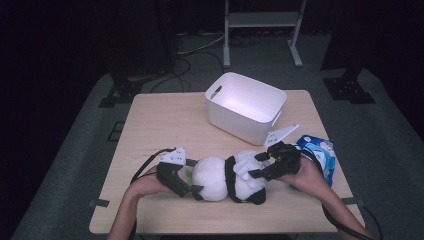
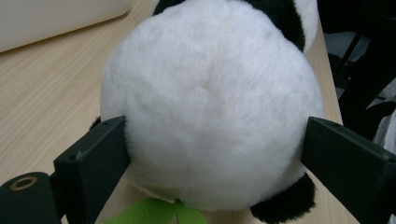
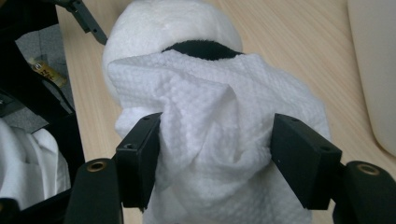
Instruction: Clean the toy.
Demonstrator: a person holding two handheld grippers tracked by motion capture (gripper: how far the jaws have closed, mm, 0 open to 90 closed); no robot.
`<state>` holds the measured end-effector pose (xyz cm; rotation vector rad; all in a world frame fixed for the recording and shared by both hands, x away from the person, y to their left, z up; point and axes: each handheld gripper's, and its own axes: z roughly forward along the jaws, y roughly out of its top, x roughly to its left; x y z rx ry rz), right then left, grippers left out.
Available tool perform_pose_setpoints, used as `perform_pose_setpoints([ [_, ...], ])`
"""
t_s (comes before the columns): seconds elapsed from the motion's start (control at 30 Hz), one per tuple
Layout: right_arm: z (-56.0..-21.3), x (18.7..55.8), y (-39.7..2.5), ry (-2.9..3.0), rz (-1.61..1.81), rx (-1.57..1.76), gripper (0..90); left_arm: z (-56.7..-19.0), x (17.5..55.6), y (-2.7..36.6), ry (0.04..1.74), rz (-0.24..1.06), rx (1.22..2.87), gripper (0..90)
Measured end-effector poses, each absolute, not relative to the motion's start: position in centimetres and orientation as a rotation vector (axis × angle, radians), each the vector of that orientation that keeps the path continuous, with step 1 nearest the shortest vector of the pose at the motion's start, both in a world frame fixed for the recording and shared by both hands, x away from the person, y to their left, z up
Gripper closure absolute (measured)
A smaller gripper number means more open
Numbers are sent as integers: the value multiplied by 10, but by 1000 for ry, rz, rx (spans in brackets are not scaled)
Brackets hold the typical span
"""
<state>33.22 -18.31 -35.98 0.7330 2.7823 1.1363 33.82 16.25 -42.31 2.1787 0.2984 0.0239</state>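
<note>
Panda (image 1: 225, 179) lies on its side on the table (image 1: 160, 125), in front of the white bin (image 1: 245, 107), with a white cloth (image 1: 246, 167) draped over one end. Left gripper (image 1: 181, 187) has its jaws wide around the toy's round white end, both pads against the fur; whether they squeeze it cannot be told. Right gripper (image 1: 260, 165) stands part open at the other end, its jaws on either side of the bunched cloth and pressing it to the toy beneath. By the look of it the work is a wiping of the toy with the cloth, with the left gripper as steadier; the cloth covers one end alone, so most of the plush seems yet to be wiped. A blue packet (image 1: 318, 152) lies beside the right hand (image 1: 307, 175), to the right of the panda.

The left gripper view brings out a green leaf (image 2: 161, 213) under the white fur (image 2: 210, 112) and a black paw on the wood. The right gripper view gives the cloth's waffle weave (image 3: 219, 126) and a black patch (image 3: 203, 49) above its edge. The high view supplies the layout: bin, packet, both forearms
</note>
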Motion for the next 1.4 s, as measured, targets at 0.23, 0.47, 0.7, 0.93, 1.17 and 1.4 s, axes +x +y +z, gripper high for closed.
perform_pose_setpoints([
  [0.23,-352,338,-168,2791,1072,682,395,-423,337,162,288,21,2175,72],
  [0.47,-352,341,-148,2828,1048,583,538,-422,336,161,277,20,2172,72],
  [0.7,-353,343,-118,2874,1032,466,737,-422,337,162,273,20,2172,72],
  [0.93,-354,332,-97,2961,1001,313,776,-421,337,163,271,24,2175,72],
  [1.17,-342,326,-129,2902,957,389,776,-422,337,162,275,28,2172,72],
  [1.4,-338,333,-165,2836,981,516,774,-423,337,162,279,18,2167,72],
])
